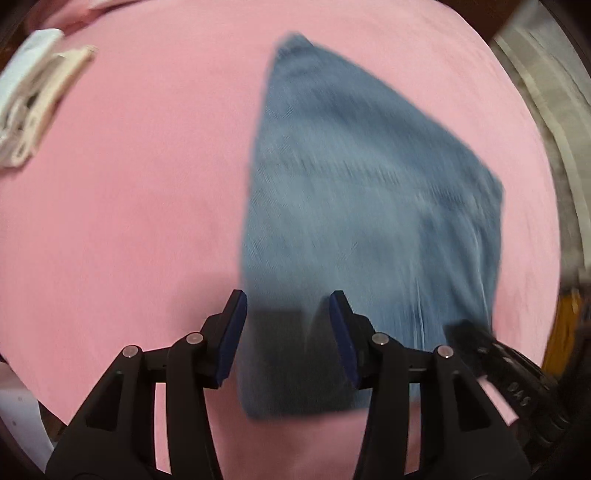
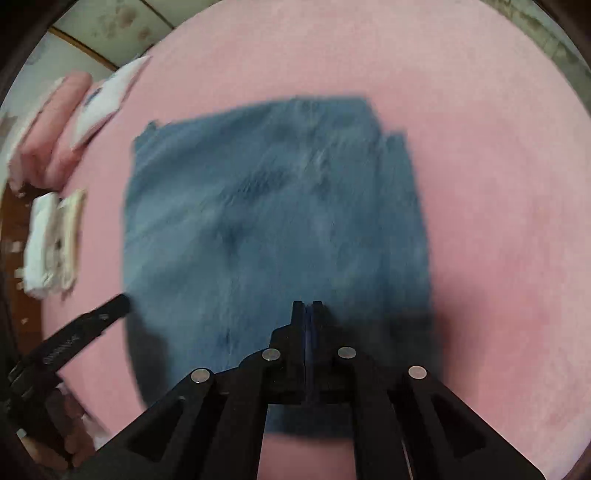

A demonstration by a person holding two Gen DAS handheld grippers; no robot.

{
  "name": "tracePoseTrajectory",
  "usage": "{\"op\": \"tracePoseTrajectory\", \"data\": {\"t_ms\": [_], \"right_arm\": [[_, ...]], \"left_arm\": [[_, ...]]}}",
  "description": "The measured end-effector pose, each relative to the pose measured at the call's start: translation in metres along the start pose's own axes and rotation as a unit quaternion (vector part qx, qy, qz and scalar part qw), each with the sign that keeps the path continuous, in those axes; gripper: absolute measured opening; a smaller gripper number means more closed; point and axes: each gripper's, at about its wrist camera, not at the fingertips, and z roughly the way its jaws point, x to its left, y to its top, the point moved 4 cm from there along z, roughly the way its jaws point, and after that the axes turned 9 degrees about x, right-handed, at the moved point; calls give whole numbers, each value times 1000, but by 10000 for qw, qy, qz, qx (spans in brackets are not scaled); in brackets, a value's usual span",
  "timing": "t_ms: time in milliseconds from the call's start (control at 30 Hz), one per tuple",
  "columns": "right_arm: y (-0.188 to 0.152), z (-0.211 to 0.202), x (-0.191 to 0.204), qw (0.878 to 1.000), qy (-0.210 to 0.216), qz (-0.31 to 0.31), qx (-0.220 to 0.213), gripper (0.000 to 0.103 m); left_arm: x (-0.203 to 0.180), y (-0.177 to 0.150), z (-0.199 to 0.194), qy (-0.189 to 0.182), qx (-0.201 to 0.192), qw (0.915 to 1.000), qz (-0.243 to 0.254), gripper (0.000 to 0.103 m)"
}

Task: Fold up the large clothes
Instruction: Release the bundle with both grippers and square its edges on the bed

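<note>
Pink bedsheet (image 1: 110,229) covers the work surface; tiled floor (image 2: 110,22) visible past its far edge. Folded blue denim garment (image 1: 369,206) lies flat mid-sheet, blurred in both views. Left gripper (image 1: 288,328) above the garment's near edge, jaws wide apart, nothing between them. Right gripper (image 2: 307,321) over the garment's near side, pads pressed together, apparently empty. White and cream folded clothes (image 2: 55,240) lie well apart at the sheet's left edge.

Lettering on right claw (image 1: 517,387) (blurred) unreadable; nothing else legible.

Folded jeans (image 2: 273,229) on pink sheet (image 2: 498,221) — right gripper (image 2: 307,308) closed.
</note>
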Motion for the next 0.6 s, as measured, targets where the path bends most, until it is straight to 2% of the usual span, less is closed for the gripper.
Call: {"op": "tracePoseTrajectory", "data": {"t_ms": [67,133,233,267,333,433,533,567,600], "right_arm": [[-25,14,9,9993,124,-144,328,6],[-39,20,10,9991,-116,-273,297,6],[-45,22,7,9991,-179,-195,331,6],[-48,25,5,9989,-212,-81,410,6],[-43,32,10,9983,-332,15,478,6],[-43,31,7,9975,-474,90,511,6],[-47,16,11,9953,-753,125,604,7],[-47,8,9,9946,-805,156,640,9],[-48,3,13,9938,-859,208,674,20]], "left_arm": [[-2,-22,7,287,101,9993,204,45],[-2,-43,8,196,122,9993,294,50],[7,-61,11,60,153,9997,204,51],[8,-63,11,-3,183,9997,151,51],[11,-63,14,72,235,9997,62,61],[11,-55,7,173,263,9995,-6,61],[4,-59,-12,461,288,9985,45,61],[0,-62,-18,578,320,9977,115,61],[-2,-61,-23,623,330,9974,159,61]]}}
